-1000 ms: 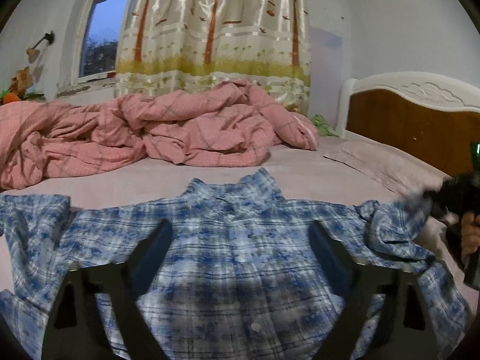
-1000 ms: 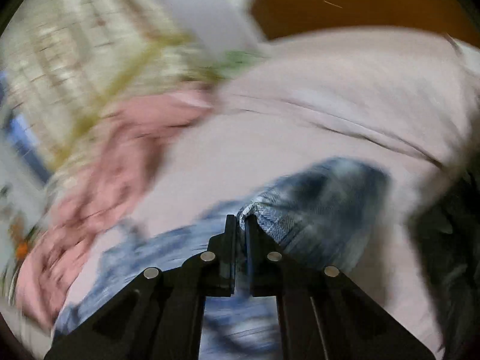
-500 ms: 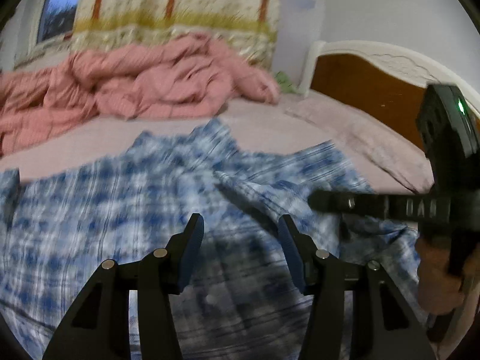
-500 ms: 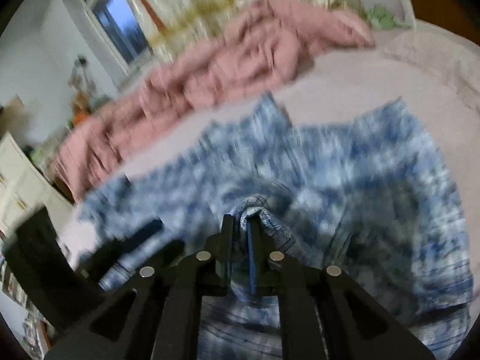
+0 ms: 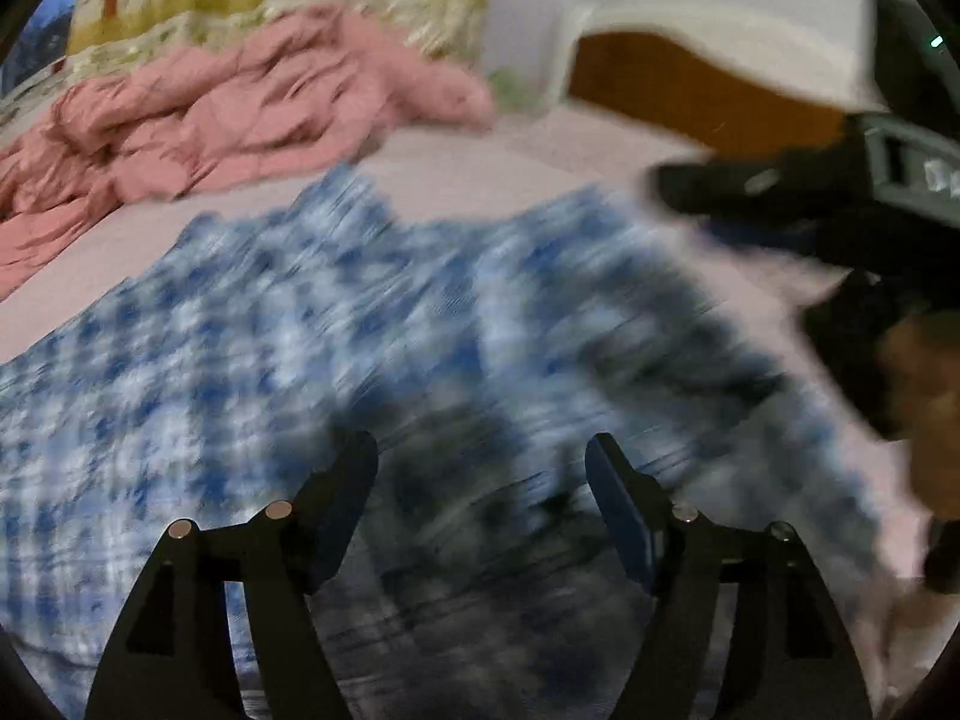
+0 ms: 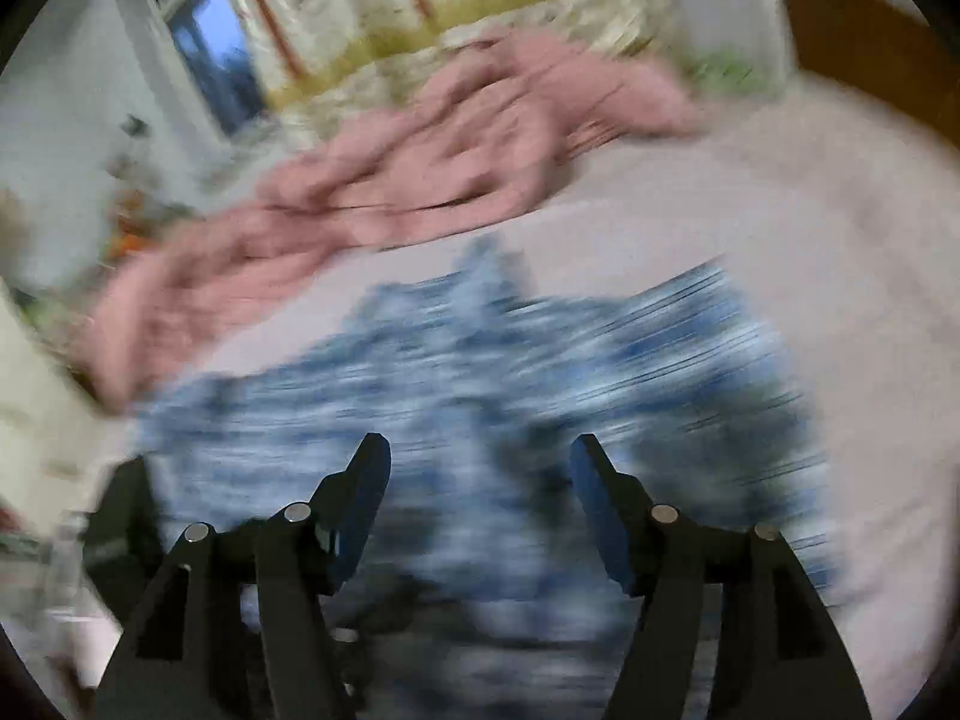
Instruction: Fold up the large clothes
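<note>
A blue and white plaid shirt (image 5: 336, 324) lies spread on the pale pink bed sheet, its right sleeve folded in over the body; both views are motion-blurred. It also shows in the right wrist view (image 6: 510, 372). My left gripper (image 5: 480, 468) is open and empty above the shirt's lower part. My right gripper (image 6: 477, 471) is open and empty above the shirt. The right gripper's black body also shows at the right of the left wrist view (image 5: 810, 192), held by a hand.
A crumpled pink plaid quilt (image 5: 240, 114) lies along the far side of the bed (image 5: 540, 180). A wooden headboard with white trim (image 5: 690, 96) stands at the right. A patterned curtain (image 6: 480, 12) and a window (image 6: 192, 42) are behind.
My right gripper has opened and let go of the shirt sleeve, which now lies folded over the body. Both grippers are moving, and the left jaws have opened a little wider.
</note>
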Tool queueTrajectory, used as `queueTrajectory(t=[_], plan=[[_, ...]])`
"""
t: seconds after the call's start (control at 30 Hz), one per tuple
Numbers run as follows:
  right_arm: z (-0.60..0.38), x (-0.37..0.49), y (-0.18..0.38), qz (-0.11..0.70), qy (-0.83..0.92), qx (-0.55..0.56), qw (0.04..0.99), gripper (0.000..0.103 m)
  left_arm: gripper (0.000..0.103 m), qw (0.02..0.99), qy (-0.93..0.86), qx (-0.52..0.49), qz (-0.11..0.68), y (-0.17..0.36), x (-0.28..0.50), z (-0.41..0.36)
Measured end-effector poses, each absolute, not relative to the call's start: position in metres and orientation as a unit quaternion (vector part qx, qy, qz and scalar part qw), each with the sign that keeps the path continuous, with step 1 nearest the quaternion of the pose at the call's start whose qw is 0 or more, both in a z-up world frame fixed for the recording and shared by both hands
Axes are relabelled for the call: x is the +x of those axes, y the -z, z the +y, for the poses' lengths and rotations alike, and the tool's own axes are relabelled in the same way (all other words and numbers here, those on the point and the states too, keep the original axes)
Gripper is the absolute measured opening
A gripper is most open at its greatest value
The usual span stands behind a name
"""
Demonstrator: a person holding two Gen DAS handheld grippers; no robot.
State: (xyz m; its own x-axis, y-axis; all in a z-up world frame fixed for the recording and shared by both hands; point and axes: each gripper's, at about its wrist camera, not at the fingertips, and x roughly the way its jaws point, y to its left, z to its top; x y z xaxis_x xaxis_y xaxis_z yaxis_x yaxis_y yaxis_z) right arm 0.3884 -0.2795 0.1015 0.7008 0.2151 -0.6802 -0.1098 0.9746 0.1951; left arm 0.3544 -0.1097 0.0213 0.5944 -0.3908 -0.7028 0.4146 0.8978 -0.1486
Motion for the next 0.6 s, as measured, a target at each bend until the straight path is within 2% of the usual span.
queueTrajectory(t=[0.03,0.1,0.17,0.3,0.4,0.53,0.6], plan=[[-0.278,0.388,-0.102,0.369,-0.051,0.034,0.927,0.066,0.063,0.892,0.200,0.027,0.405,-0.014,0.360,-0.111],[-0.278,0.390,-0.099,0.365,-0.006,-0.012,0.931,0.066,0.026,0.882,0.190,0.025,0.430,-0.004,0.367,-0.108],[-0.285,0.399,-0.089,0.380,0.013,-0.022,0.925,0.066,0.006,0.882,0.198,-0.007,0.428,-0.006,0.369,-0.097],[-0.306,0.422,-0.054,0.446,0.016,0.006,0.895,0.065,0.006,0.917,0.133,-0.010,0.375,-0.026,0.366,-0.071],[-0.315,0.431,-0.033,0.480,0.013,0.012,0.877,0.065,0.006,0.926,0.089,-0.026,0.365,-0.029,0.372,-0.044],[-0.319,0.434,-0.022,0.498,0.016,0.013,0.867,0.065,0.022,0.935,0.079,-0.030,0.344,-0.034,0.369,-0.032],[-0.320,0.433,-0.023,0.495,0.016,0.015,0.869,0.065,0.039,0.944,0.106,-0.027,0.312,-0.045,0.358,-0.037]])
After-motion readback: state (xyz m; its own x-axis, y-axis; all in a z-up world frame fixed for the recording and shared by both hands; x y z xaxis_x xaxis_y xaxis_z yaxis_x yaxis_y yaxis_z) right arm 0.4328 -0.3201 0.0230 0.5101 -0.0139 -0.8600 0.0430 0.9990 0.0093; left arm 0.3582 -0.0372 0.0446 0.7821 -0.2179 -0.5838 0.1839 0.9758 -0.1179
